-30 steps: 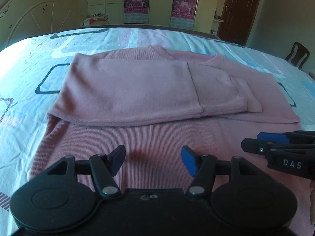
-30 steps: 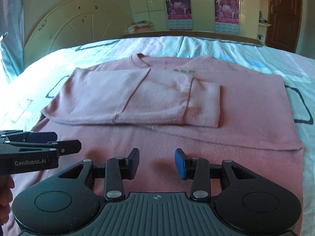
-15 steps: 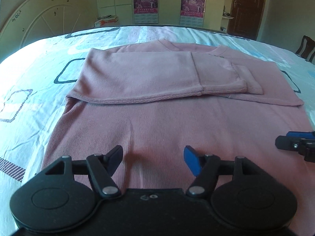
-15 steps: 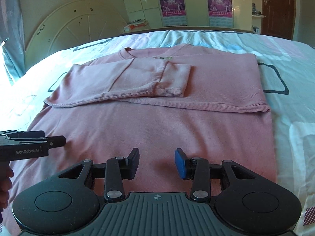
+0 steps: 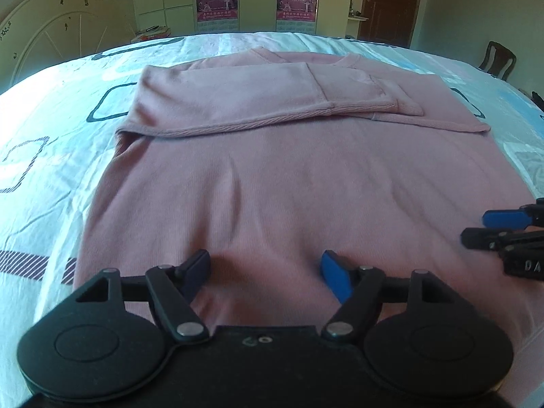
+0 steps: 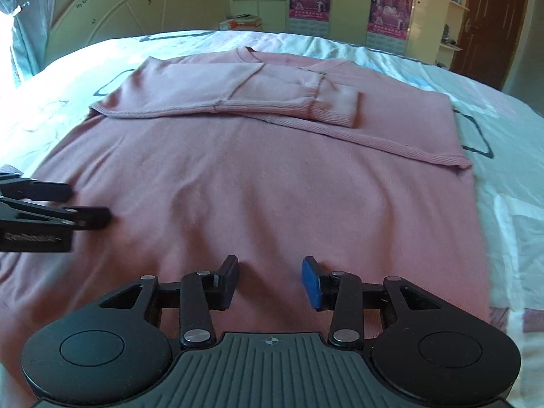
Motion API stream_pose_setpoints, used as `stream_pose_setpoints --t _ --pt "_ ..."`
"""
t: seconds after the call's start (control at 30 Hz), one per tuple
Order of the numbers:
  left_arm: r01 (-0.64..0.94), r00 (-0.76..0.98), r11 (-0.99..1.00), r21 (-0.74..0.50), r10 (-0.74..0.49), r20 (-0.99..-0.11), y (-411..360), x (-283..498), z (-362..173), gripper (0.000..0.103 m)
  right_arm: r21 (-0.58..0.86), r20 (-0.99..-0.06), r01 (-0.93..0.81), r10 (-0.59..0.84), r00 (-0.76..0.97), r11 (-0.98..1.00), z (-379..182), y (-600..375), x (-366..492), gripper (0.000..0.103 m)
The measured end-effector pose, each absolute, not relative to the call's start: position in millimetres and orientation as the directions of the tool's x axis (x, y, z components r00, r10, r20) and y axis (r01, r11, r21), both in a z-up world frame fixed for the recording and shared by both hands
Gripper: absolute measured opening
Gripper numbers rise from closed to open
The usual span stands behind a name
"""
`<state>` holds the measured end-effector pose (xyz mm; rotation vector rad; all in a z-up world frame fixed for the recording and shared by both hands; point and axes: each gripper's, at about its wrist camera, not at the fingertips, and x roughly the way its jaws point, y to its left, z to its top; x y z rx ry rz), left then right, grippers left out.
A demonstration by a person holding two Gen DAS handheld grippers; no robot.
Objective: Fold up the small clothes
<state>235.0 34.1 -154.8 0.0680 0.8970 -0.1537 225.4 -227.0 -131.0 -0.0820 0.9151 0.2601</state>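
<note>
A pink sweater lies flat on the bed, collar at the far end, both sleeves folded across the chest. It also shows in the right wrist view, sleeves crossed on top. My left gripper is open and empty, low over the sweater's near hem area. My right gripper is open and empty over the lower body of the sweater. The right gripper shows at the right edge of the left wrist view; the left gripper shows at the left edge of the right wrist view.
The bed has a light blue and white patterned sheet. A cream headboard stands at the far left. Wardrobe doors with posters, a brown door and a chair stand beyond the bed.
Both grippers have drawn back toward the sweater's near hem, so more of the body shows ahead of them. Both stay open. The sweater has not moved.
</note>
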Motion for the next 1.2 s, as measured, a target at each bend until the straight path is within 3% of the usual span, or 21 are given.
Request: stream_pose_setpoints --t 0.17,0.33,0.47,0.73,0.87,1.2 --pt "0.157 0.602 0.988 -0.007 -0.101 -0.792 55 212 -149 0.073 -0.002 -0.806 -0.172 0.100 0.583 0.985 -126 -254 199 0.041" --pt "0.166 0.588 0.986 0.014 -0.088 -0.804 56 197 -143 0.072 0.055 -0.796 -0.168 0.145 0.588 0.984 -112 -248 168 0.041" --pt "0.168 0.584 0.986 0.018 -0.085 -0.807 58 184 -145 0.073 0.035 -0.815 -0.160 0.121 0.566 0.986 -121 -237 155 0.055" --pt "0.163 0.579 0.986 0.013 -0.086 -0.811 69 169 -145 0.078 0.029 -0.816 -0.095 0.079 0.573 0.995 -120 -244 137 0.056" --pt "0.146 0.581 0.989 0.000 -0.086 -0.809 79 160 -141 0.081 0.018 -0.819 -0.071 0.056 0.571 0.997 -120 -250 130 0.064" --pt "0.104 0.570 0.995 -0.006 -0.065 -0.819 106 144 -139 0.081 -0.001 -0.812 0.017 -0.010 0.584 1.000 -111 -278 112 0.069"
